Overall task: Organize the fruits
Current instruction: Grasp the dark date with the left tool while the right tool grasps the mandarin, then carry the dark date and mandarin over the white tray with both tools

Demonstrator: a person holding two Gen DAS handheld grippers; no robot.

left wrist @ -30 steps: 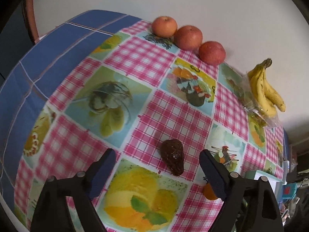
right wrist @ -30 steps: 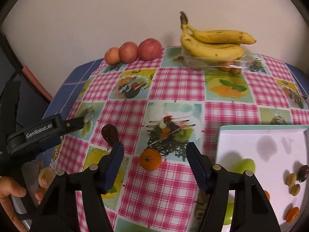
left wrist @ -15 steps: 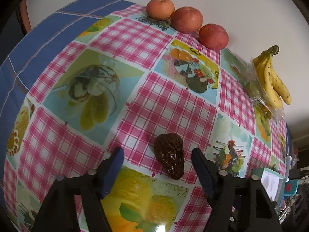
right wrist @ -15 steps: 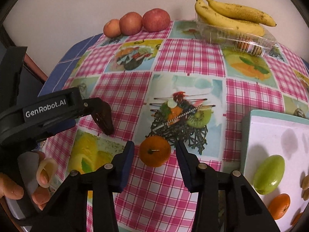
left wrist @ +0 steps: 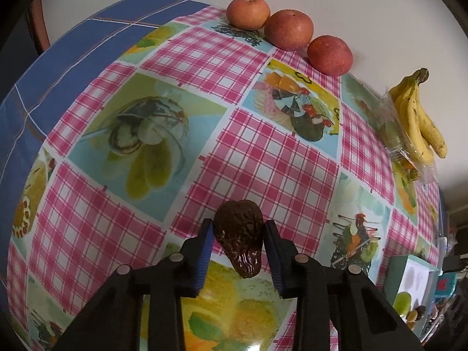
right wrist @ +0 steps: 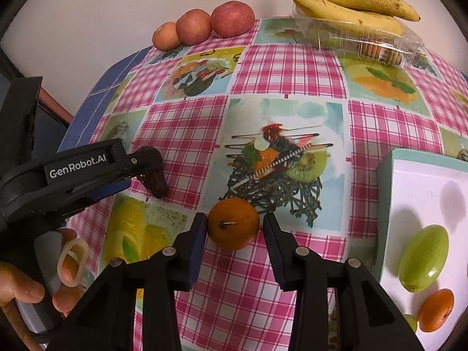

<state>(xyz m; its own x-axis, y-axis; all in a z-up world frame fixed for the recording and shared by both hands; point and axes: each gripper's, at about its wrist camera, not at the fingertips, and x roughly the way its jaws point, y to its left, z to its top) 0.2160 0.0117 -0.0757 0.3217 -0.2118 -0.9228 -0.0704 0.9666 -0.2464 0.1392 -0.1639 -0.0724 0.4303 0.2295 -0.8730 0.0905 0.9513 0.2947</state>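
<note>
Both tools closed in, left tool (left wrist: 237, 235) on date (left wrist: 239, 235)

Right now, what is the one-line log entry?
left gripper: closed around dark date | right gripper: straddling orange, right gap | both fruits on tablecloth

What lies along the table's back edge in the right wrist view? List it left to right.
Small orange-toned apple → middle red apple → larger red apple → clear plastic container with the bananas on top.
</note>
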